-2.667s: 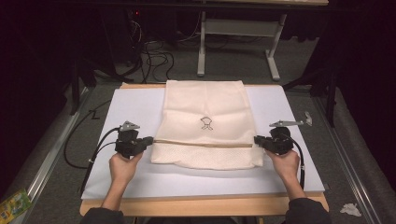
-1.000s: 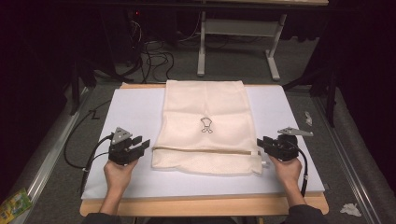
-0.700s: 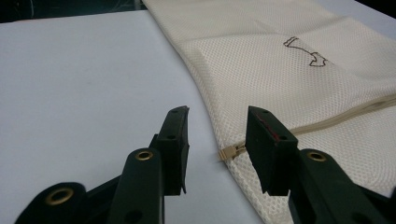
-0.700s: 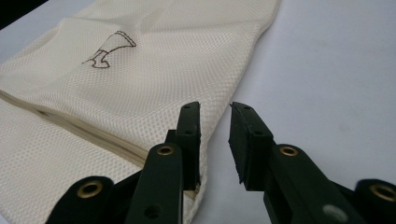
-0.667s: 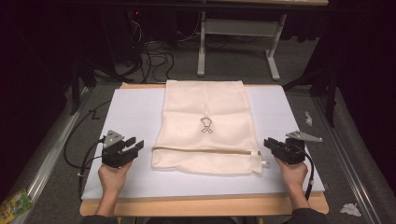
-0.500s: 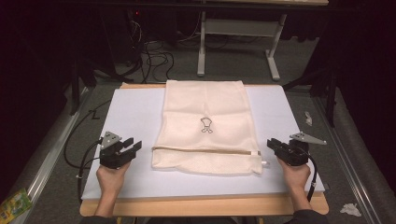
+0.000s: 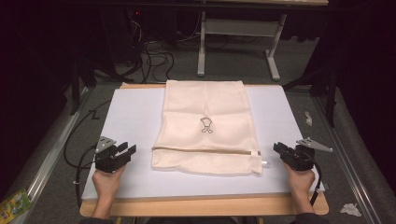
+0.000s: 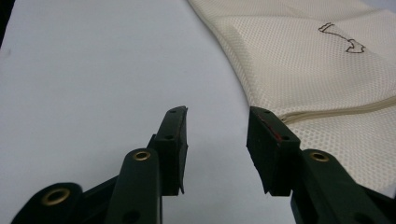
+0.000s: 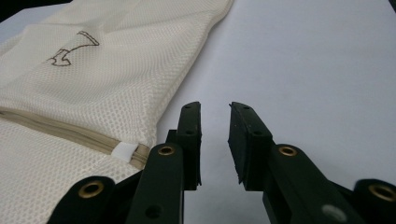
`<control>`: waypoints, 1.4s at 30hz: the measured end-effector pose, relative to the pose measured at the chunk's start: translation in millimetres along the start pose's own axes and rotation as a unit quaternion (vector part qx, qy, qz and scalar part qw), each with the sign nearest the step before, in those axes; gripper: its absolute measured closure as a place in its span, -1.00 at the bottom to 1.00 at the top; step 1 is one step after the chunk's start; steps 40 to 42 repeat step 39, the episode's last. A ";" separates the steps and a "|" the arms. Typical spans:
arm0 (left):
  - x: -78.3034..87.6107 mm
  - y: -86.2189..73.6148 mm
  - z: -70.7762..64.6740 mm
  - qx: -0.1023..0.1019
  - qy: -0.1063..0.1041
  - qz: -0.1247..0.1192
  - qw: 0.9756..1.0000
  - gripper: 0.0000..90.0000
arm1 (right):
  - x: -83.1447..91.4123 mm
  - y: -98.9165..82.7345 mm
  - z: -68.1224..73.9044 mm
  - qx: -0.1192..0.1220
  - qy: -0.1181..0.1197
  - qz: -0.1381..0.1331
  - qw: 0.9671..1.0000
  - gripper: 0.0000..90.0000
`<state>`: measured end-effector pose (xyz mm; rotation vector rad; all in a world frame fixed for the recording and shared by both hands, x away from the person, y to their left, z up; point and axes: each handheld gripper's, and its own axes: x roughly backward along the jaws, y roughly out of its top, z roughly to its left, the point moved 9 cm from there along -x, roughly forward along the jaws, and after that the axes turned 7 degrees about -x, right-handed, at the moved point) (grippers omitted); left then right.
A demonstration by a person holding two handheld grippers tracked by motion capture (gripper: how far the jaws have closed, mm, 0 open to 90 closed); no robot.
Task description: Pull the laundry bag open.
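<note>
A cream mesh bag (image 7: 205, 126) with a small dark emblem lies flat on the white board (image 7: 130, 116); its zipper (image 7: 205, 150) runs across near the front. My left gripper (image 7: 125, 149) hovers left of the bag's near corner. In the left gripper view, this gripper (image 8: 217, 121) is open over bare board, the bag (image 8: 317, 60) to its right. My right gripper (image 7: 277, 148) sits just right of the zipper end. In the right gripper view, its jaws (image 9: 215, 114) have just been closing, stand a little apart with nothing between them, beside the bag (image 9: 93, 74).
The board rests on a wooden table (image 7: 201, 205). Cables (image 7: 154, 51) and a metal table frame (image 7: 238, 28) lie on the dark floor beyond. A crumpled paper (image 7: 349, 209) and a green packet (image 7: 11, 203) lie on the floor beside the table's near corners.
Both grippers have drawn outward from the bag's zipper ends and back toward the near edge. The bag stays flat on the board. The right jaws stand narrower than before.
</note>
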<state>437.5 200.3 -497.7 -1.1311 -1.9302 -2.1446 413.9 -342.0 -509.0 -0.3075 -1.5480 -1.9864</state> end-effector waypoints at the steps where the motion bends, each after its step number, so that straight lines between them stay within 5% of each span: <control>1: -0.6 -1.1 1.4 0.002 0.004 -0.001 1.000 0.29 | 0.0 -0.4 -1.0 -0.001 -0.001 -0.001 1.000 0.67; 14: -16.9 -9.0 14.5 0.002 0.039 0.003 0.999 0.22 | -5.1 -6.3 -15.4 -0.023 -0.013 0.001 1.000 0.54; 22: -29.2 -14.6 18.3 -0.007 0.059 0.018 0.998 0.16 | -9.6 -9.1 -16.2 -0.006 -0.034 0.012 0.999 0.43; 26: -34.7 -20.2 17.2 0.005 0.058 0.018 0.998 0.16 | -11.2 -11.2 -15.6 0.001 -0.048 0.020 0.999 0.33; 42: -37.0 -22.6 15.6 -0.004 0.057 0.029 0.998 0.09 | -14.5 -14.5 -15.0 0.013 -0.065 0.035 0.997 0.28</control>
